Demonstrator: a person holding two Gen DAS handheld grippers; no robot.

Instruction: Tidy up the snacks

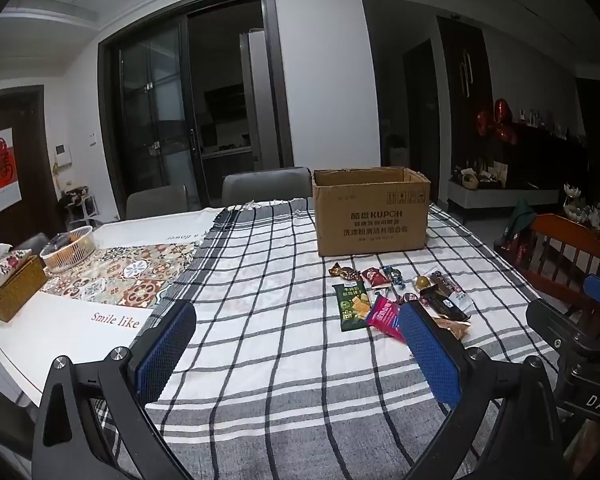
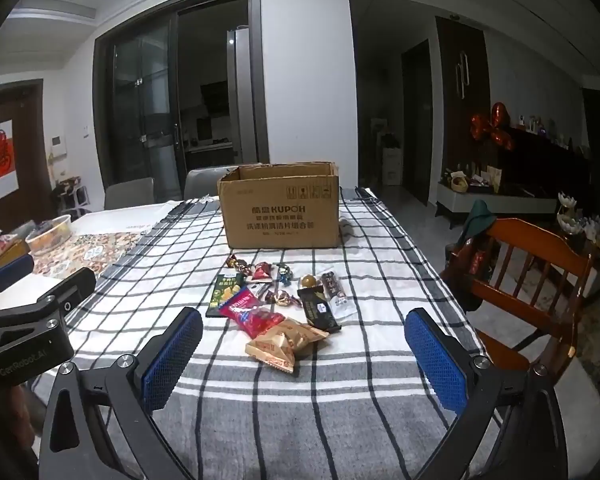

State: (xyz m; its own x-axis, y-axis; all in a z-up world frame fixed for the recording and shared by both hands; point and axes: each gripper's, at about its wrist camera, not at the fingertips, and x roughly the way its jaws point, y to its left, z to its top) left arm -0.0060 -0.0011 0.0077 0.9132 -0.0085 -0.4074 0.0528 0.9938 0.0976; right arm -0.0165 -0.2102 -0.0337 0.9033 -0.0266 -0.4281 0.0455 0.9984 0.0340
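An open cardboard box (image 1: 370,222) (image 2: 282,216) stands on the checked tablecloth (image 1: 260,320) (image 2: 380,360). In front of it lies a loose pile of snacks: a green packet (image 1: 352,306) (image 2: 224,290), a red packet (image 1: 384,316) (image 2: 250,312), a tan packet (image 2: 284,342), a dark packet (image 2: 316,308) and several small wrapped candies (image 2: 260,270). My left gripper (image 1: 298,350) hangs open over bare cloth, left of the pile. My right gripper (image 2: 304,356) is open too, with the tan packet lying on the cloth ahead of its wide jaws. Nothing is held.
At the table's left end are a woven tissue box (image 1: 14,292) and a white basket (image 1: 70,250). Grey chairs (image 1: 266,188) stand behind the table. A wooden chair (image 2: 520,276) sits close to the right edge.
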